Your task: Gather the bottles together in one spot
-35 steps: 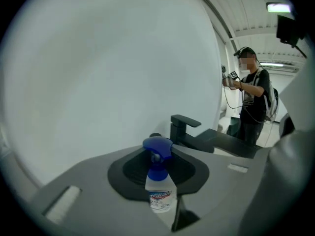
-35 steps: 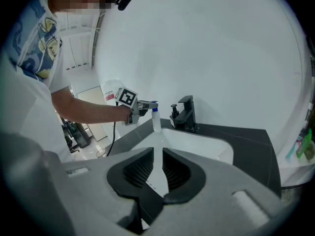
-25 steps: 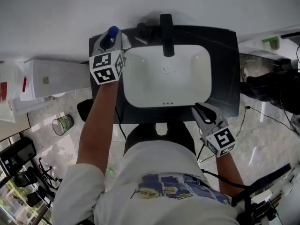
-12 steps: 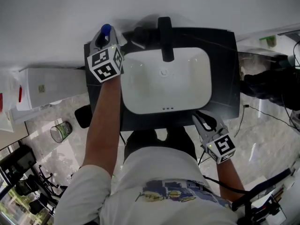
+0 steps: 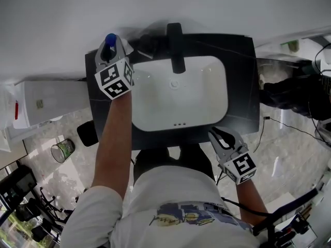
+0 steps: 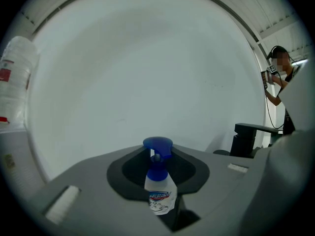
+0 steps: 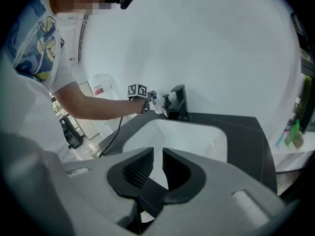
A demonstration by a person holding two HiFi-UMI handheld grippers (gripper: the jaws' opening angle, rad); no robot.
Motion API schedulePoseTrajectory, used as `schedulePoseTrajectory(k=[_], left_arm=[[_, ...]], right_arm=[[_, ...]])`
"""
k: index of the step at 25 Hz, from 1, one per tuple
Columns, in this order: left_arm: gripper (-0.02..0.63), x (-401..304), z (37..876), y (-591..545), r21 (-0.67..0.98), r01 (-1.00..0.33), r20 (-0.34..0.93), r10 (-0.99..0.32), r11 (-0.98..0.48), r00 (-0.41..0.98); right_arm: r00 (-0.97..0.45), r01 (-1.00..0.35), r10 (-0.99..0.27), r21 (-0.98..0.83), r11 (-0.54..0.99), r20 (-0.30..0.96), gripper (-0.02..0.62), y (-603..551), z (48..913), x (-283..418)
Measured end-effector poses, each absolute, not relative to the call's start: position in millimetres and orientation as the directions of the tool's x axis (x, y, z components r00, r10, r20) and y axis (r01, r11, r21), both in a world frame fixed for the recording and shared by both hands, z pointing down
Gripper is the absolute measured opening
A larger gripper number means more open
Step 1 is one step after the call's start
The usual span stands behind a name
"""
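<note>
dark counter (image 5: pixel 243 87): left gripper (image 5: pixel 108 53) clamps bottle (image 6: pixel 160 193) near back corner; right gripper (image 5: pixel 220 137) slightly parted, empty.

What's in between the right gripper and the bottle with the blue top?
The white sink basin, seen in the right gripper view: it stretches from the right gripper toward the blue-topped bottle by the faucet.

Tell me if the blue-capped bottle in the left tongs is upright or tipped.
Upright: the blue-capped bottle sits between the left tongs with its cap straight above its body.
</note>
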State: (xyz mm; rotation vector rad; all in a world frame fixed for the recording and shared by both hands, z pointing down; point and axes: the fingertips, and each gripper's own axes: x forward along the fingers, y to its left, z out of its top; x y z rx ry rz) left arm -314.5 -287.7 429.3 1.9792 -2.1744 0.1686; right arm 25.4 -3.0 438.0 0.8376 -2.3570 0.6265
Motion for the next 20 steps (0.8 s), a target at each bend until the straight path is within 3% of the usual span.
schedulePoseTrajectory(k=[4, 6, 12, 20], left_arm=[[0.094, -312.3, 429.6, -286.4, 0.04, -0.995, 0.206, -0.975, 0.089, -0.079], [0.203, -311.8, 432.0, -285.6, 0.041, -0.996, 0.216, -0.974, 0.08, -0.069], [0.278, -304.2, 439.0, -279.8, 0.029, -0.999, 0.233, -0.972, 0.035, -0.028], [0.313, -299.5, 440.0, -250.3, -0.021, -1.0, 0.268, -0.963, -0.023, 0.017]], right_arm=[[-0.666, -0.665, -0.412, -0.245, 0.706, 0.622, 0.054, -4.1, 436.0, 23.8], [-0.664, -0.665, -0.408, -0.245, 0.706, 0.626, 0.054, -3.2, 438.5, 26.7], [-0.681, -0.646, -0.399, -0.247, 0.723, 0.614, 0.055, -5.3, 434.8, 22.6], [-0.691, -0.635, -0.396, -0.246, 0.732, 0.605, 0.055, -8.8, 433.5, 27.4]])
